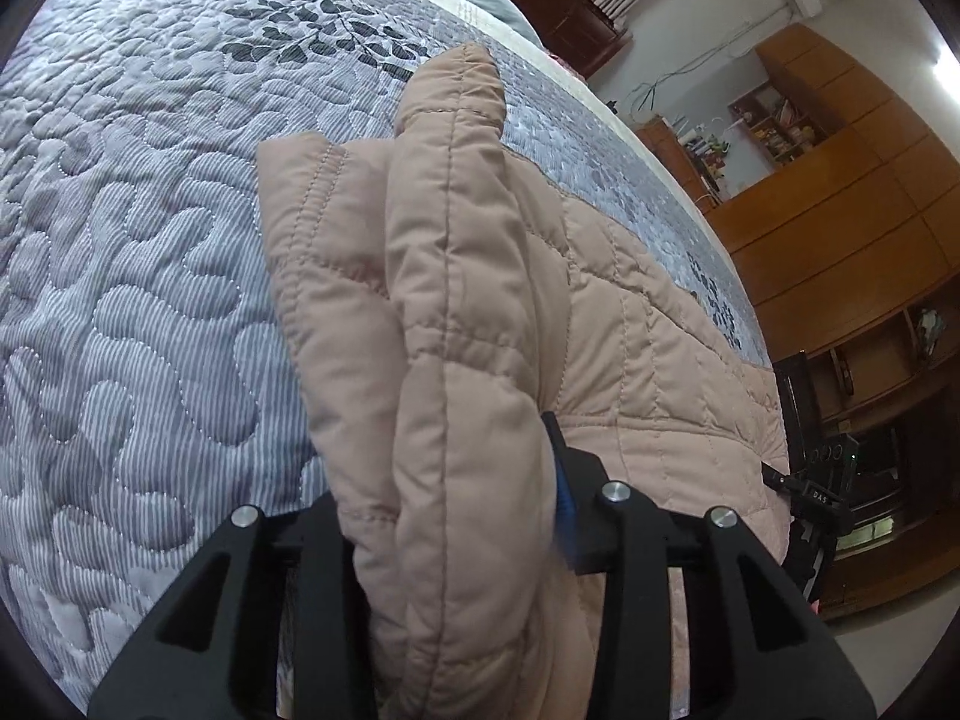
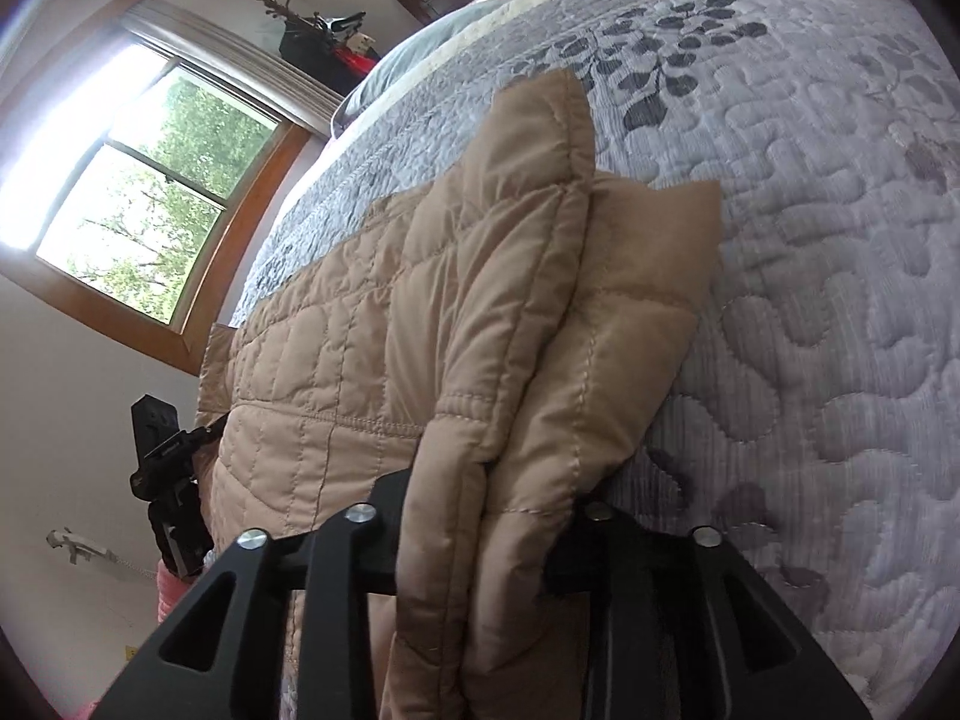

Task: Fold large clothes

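A tan quilted garment (image 1: pixel 480 300) lies on a bed covered by a grey-lilac quilted bedspread (image 1: pixel 150 240) with dark leaf prints toward the top of the frame.

In the left wrist view, the left tool (image 1: pixel 456 516) sits at the bottom centre. A thick folded edge of the garment runs up from between its two black fingers toward the upper middle of the frame. The jaws stand partly apart with the padded fabric filling the gap; whether the pads press on it I cannot tell. The rest of the garment spreads flat to the right, over the bedspread. At the right edge, past the garment, the other tool (image 1: pixel 810 492) shows dark against a wooden cabinet (image 1: pixel 840 228).

In the right wrist view, the right tool (image 2: pixel 486 522) is at the bottom centre, likewise with a folded edge of the garment (image 2: pixel 510 330) between its partly opened fingers; the firmness of the hold is unclear. The flat part of the garment extends left, toward a window (image 2: pixel 150 180) in the upper left. The left tool (image 2: pixel 171 474) appears at the lower left, at the garment's far edge.
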